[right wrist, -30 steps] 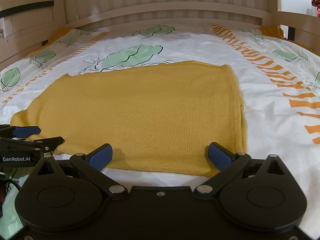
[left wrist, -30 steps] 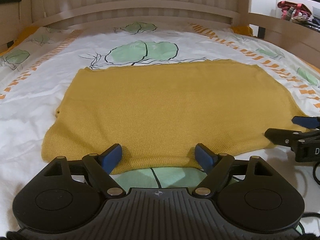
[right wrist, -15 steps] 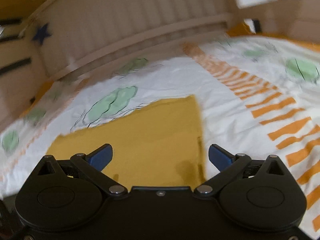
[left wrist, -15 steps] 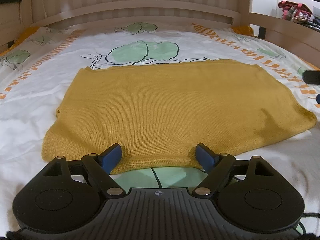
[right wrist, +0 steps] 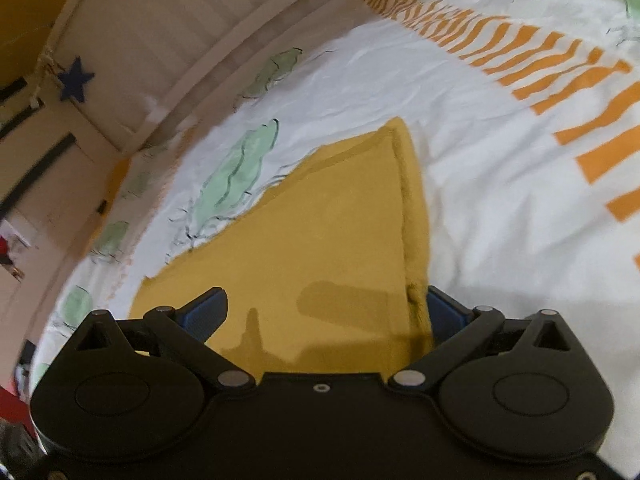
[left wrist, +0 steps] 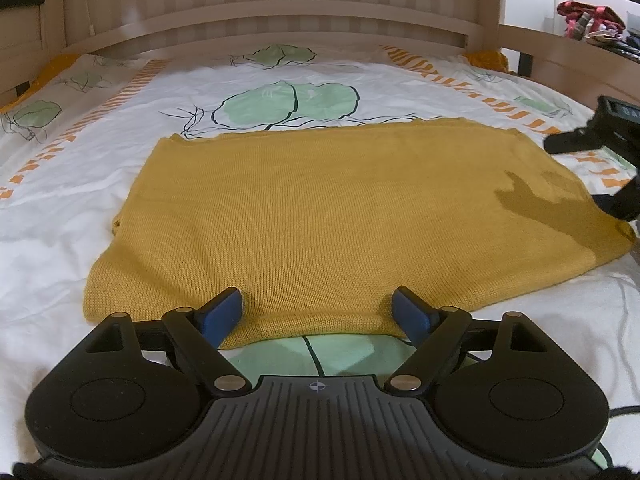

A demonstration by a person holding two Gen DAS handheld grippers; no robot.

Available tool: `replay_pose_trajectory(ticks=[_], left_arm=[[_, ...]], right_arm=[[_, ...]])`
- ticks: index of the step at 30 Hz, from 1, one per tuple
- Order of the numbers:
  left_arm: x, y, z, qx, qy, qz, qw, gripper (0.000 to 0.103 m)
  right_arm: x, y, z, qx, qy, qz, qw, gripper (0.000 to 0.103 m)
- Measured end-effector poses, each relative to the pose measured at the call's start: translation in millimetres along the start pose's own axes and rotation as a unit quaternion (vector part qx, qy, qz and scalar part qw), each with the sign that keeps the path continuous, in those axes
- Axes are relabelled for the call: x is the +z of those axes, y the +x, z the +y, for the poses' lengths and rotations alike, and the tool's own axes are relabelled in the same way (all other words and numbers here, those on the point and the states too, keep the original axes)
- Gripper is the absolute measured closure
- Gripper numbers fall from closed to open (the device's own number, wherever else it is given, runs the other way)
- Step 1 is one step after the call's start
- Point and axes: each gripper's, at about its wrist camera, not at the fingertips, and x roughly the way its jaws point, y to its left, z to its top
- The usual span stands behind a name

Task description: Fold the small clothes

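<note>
A mustard knitted garment [left wrist: 332, 216] is lying flat, roughly rectangular, on the bed's crinkled leaf-print sheet [left wrist: 80, 184]. The left gripper [left wrist: 318, 312] and right gripper [right wrist: 326, 312] are both hovering spread apart at its edges.

Warm, even indoor lighting. Soft tool shadow on yellow knit [left wrist: 532, 200], right of frame. Left view sharp; right view tilted, motion-blurred toward upper left. Strong fisheye bending at edges.
</note>
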Motion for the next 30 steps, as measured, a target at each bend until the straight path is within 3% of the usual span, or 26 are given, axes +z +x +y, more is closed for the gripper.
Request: replay_pose_trajectory(ticks=[4,8,11,15,22,27,30], left_arm=[[1.6,-0.3,-1.5,0.004,0.005,0.001,1.0,0.02],[10.5,-3.9,5.3,-0.013,-0.015,0.021,0.9996,0.023],[28.6,-12.3,11.2,-0.017,-0.043,0.042,0.9981,0.032],[71.2,-20.0,10.0,-0.012,-0.058,0.013,0.9982,0.032],[133.9,43.1,-8.2,-0.002,-0.062,0.045,0.9971,0.032],[136.1,92.5,-13.7,0.012,-0.082,0.104,0.9911,0.032],[128.9,108.8,-20.5,0.025,-0.06,0.125,0.9901,0.031]], right_arm=[[3.7,7.2,-3.7,0.016,0.0,-0.004,1.0,0.001],[-6.9,10.2,-0.2,0.018,-0.047,-0.027,0.998,0.0],[-10.2,11.0,6.5,0.006,-0.071,-0.032,0.997,0.0],[-7.1,12.0,4.2,0.012,-0.064,-0.033,0.997,0.0],[-5.6,12.1,2.6,0.016,-0.059,-0.031,0.998,0.0],[-4.4,12.1,1.1,0.019,-0.054,-0.028,0.998,0.0],[-4.5,12.7,1.7,0.018,-0.055,-0.028,0.998,0.0]])
